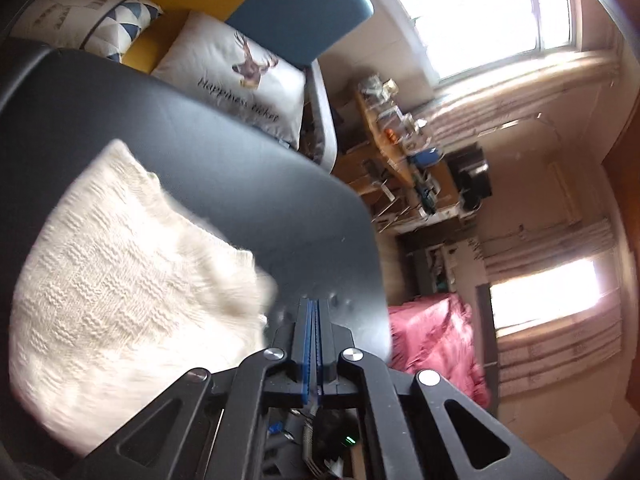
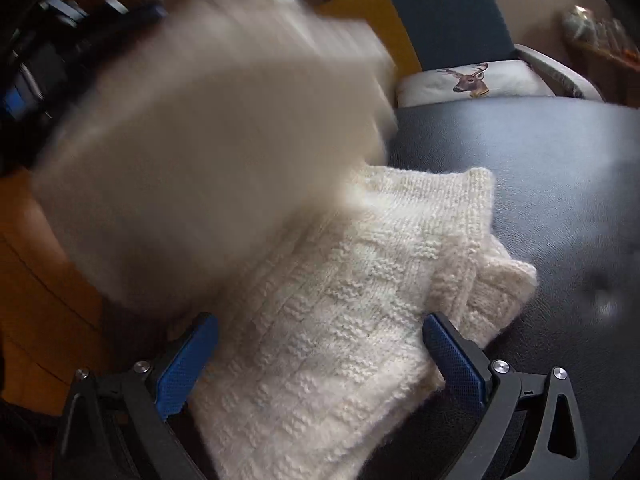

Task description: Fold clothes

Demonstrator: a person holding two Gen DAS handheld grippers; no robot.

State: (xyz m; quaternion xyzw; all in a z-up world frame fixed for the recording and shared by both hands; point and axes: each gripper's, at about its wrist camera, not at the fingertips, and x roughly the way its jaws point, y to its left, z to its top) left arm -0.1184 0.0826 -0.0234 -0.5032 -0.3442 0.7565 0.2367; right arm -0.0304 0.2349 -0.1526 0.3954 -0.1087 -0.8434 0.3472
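Sweater (image 2: 320,300) lies between open right claw (image 2: 320,344); left claw (image 1: 315,304) closed, empty

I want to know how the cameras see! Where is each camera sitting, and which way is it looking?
Left wrist: rides on the left hand-held gripper, looking along its shut blue fingers across the black table toward the windows.
Right wrist: rides on the right hand-held gripper, looking between its open fingers down at the cream knit sweater; part of it is blurred.
Both show: the sweater, the table and the deer pillow.
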